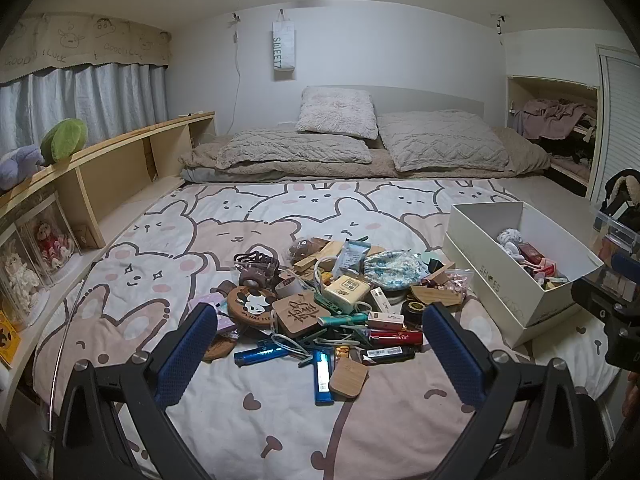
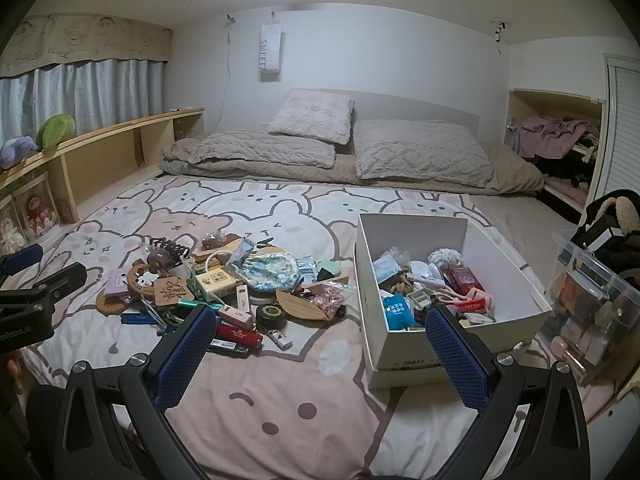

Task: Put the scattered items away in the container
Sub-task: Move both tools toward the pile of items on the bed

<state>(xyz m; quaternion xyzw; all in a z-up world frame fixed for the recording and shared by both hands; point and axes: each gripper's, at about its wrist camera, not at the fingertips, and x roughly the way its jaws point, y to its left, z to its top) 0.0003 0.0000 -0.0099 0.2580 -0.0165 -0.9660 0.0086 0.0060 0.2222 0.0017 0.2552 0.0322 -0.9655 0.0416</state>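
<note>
**Our handheld tongs**

We carry two matching sets: left tongs [image 1: 320,344] and right tongs [image 2: 320,344]. Each has black angular plastic arms, round silver screws at the joints, and blue dimpled pads [image 1: 188,352] lining both fingers.

A white hanging bag [image 1: 283,49] on the far wall is showing "SWEET" in vertical letters. The beige curtain valance [image 1: 84,42] is carrying "GOOD LUCK" repeated among doodles. The white shoebox [image 1: 496,286] is displaying "SHOES" on its long side; its front end [image 2: 408,365] is showing a small number, seemingly "28863".
</note>
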